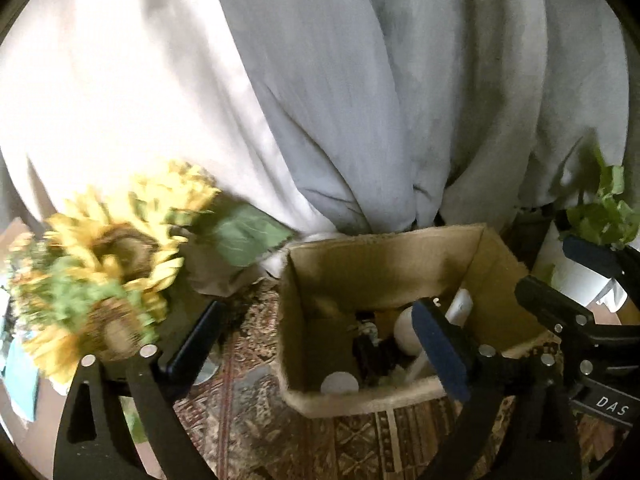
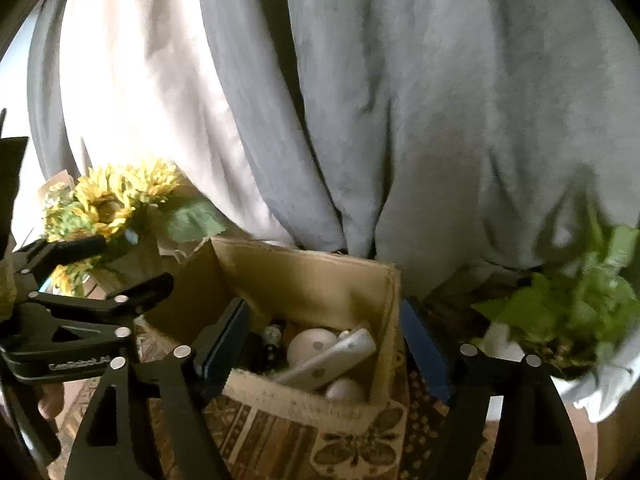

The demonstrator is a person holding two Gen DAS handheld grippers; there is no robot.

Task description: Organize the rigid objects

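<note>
A cardboard box (image 2: 304, 280) stands open on a patterned cloth (image 2: 352, 452) that covers the table, and it already holds several hard things: a pale round ball (image 2: 312, 346), a long white piece (image 2: 336, 356) lying aslant across it, a second pale round shape (image 2: 344, 390) near the front wall, and some dark items toward the left that are too dim to name. The left claw (image 1: 316, 350) hangs over the box's left front corner with its jaws spread wide and nothing between them; one finger sits outside the box over the cloth, the other reaches in above the contents. The right claw (image 2: 328, 350) is likewise wide open and empty, its two fingers straddling the box from the near side, one at the left wall and one just outside the right wall. A bunch of sunflowers (image 2: 108, 200) sits to the left of the box, a leafy green plant (image 2: 576, 312) in a white pot to the right, and a grey curtain (image 2: 400, 120) hangs behind. Judging by the filled box and the empty claws, the gathering step looks close to done or between pieces. The next move probably calls for finding any hard item that lies outside the box, none of which shows clearly here, or else for closing on the box walls to shift it, with care not to knock the flowers or the plant.
</note>
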